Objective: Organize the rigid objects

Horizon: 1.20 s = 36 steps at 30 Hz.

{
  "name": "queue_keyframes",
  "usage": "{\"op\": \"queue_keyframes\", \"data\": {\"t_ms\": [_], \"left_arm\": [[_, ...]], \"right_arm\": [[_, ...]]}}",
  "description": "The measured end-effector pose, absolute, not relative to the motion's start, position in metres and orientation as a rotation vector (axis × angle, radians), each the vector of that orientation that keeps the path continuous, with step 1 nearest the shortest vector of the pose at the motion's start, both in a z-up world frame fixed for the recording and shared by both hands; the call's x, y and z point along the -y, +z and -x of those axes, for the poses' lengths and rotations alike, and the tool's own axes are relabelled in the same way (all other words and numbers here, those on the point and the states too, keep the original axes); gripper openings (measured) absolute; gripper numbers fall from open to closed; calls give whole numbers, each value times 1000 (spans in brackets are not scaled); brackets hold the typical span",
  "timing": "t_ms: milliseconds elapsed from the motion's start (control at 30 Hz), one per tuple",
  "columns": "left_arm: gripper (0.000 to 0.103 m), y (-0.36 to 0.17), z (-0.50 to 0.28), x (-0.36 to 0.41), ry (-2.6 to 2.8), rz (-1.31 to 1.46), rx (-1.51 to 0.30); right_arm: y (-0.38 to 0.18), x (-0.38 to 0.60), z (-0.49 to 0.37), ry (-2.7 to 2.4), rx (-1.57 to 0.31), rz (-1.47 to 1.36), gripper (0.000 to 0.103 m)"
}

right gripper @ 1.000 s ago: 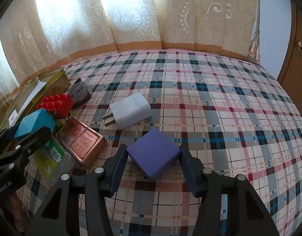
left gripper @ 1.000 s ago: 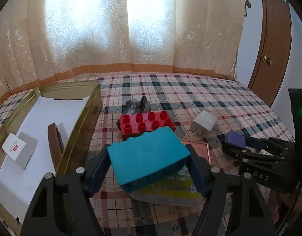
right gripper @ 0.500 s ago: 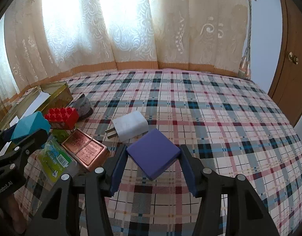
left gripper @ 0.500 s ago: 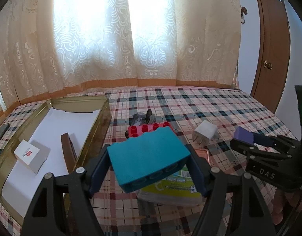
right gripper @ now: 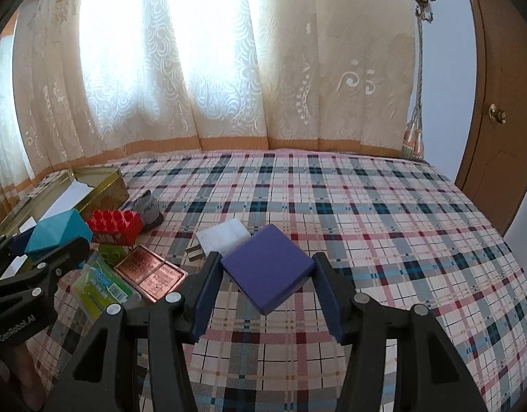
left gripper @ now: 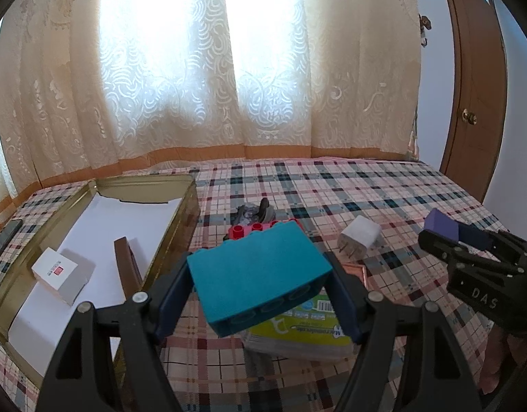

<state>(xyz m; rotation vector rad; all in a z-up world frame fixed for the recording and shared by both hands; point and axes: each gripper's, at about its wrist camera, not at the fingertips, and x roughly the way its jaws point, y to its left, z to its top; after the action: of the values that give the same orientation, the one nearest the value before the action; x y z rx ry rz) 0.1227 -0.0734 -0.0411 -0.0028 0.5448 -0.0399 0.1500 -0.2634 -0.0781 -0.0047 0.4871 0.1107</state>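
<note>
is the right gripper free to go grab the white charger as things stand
Probably not yet. The right gripper is shut on the purple box, so its fingers are full. The white charger lies unobstructed on the plaid cloth just beyond; the box would need setting down first.

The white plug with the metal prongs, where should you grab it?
Grip the white plastic charger block across its two flat side faces, coming down from above. It lies flat on the plaid cloth with its prongs sticking out sideways, so the smooth parallel sides give the jaws firm purchase. Both grippers look full, so free one first.
</note>
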Motion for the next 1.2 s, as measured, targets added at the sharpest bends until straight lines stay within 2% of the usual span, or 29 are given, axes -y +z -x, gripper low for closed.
{"op": "queue_keyframes", "data": {"t_ms": [1200], "left_arm": [[74, -30, -92, 68, 14, -10, -421]], "right_arm": [[-59, 266, -96, 42, -181, -8, 56]]}}
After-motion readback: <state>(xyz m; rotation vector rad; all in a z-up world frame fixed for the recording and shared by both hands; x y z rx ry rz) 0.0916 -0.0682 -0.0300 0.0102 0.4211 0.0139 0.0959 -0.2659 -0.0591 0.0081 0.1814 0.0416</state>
